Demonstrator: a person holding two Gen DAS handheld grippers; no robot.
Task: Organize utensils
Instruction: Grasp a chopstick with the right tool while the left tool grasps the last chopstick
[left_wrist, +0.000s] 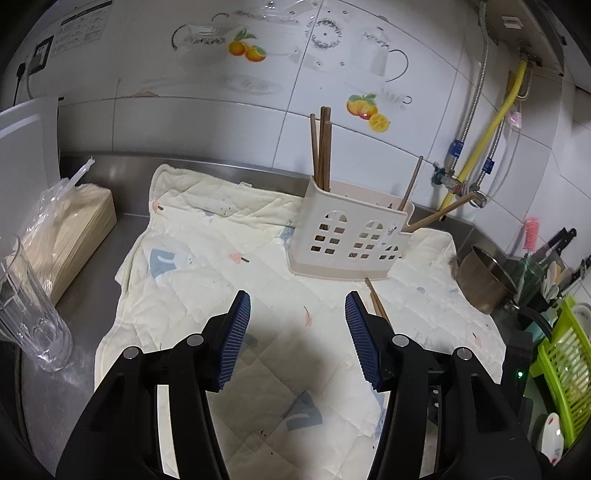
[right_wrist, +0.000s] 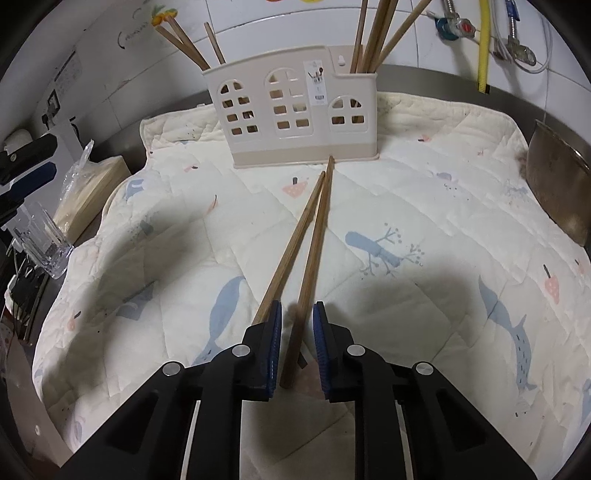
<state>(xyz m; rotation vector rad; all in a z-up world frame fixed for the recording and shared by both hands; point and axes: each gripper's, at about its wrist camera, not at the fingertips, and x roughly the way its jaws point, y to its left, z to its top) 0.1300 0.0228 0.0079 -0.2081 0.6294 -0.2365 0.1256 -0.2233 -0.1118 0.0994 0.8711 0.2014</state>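
Note:
A cream utensil holder (left_wrist: 351, 232) with window cut-outs stands on a quilted cloth (left_wrist: 207, 258); it also shows in the right wrist view (right_wrist: 291, 122). Several wooden chopsticks (right_wrist: 373, 40) stand in its compartments. Two loose chopsticks (right_wrist: 314, 229) lie on the cloth, pointing at the holder. My right gripper (right_wrist: 297, 314) straddles their near ends, jaws narrowly apart; one stick lies between the pads, the other passes under the left finger. My left gripper (left_wrist: 297, 306) is open and empty above the cloth, in front of the holder. The loose chopsticks' tips (left_wrist: 376, 302) show beside its right finger.
A clear glass (left_wrist: 29, 317) and a bagged stack of wooden sticks (left_wrist: 70, 236) stand at the left. A steel pot (left_wrist: 484, 277) sits at the right of the cloth, with a green dish rack (left_wrist: 557, 362) beyond. Pipes and a yellow hose (left_wrist: 491, 125) run down the tiled wall.

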